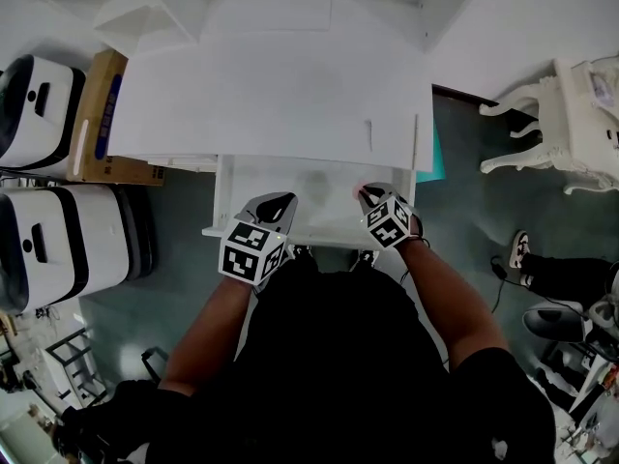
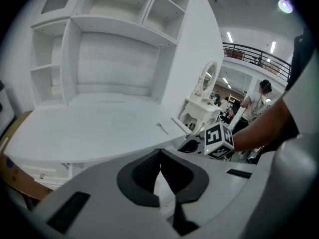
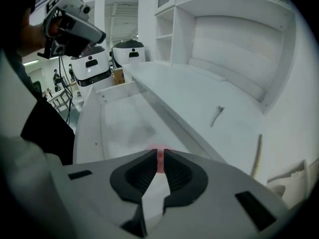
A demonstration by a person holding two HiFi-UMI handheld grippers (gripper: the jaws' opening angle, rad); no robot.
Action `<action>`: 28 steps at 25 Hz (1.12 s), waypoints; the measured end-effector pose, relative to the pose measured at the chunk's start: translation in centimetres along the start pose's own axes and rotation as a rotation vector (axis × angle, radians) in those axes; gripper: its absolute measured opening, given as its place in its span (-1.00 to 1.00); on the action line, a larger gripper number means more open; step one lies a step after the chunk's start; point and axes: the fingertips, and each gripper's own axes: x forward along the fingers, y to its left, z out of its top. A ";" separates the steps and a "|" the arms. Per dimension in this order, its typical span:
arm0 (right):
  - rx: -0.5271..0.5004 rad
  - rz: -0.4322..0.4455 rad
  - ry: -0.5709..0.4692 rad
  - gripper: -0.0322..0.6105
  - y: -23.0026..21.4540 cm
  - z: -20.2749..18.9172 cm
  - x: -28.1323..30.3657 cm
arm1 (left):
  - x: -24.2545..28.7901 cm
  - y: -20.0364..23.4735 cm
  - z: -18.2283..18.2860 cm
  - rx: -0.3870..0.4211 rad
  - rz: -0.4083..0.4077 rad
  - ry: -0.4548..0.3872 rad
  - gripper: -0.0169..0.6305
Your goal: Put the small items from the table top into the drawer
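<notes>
Left gripper (image 1: 277, 202), right gripper (image 1: 368, 195) with small pink item (image 1: 361, 189) over open drawer (image 1: 290, 232)

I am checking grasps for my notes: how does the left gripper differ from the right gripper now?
The right gripper clamps a small pink item in its jaws; the left gripper has its jaws together on nothing. The right gripper is over the right side of the open drawer, the left gripper over its left. Both point toward the desk.

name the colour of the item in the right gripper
The item is pinkish red; see right gripper view.
</notes>
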 end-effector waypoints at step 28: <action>-0.089 0.067 0.234 -0.72 1.4 -4.2 10.3 | -3.3 2.2 -2.2 -0.094 0.097 0.019 -0.91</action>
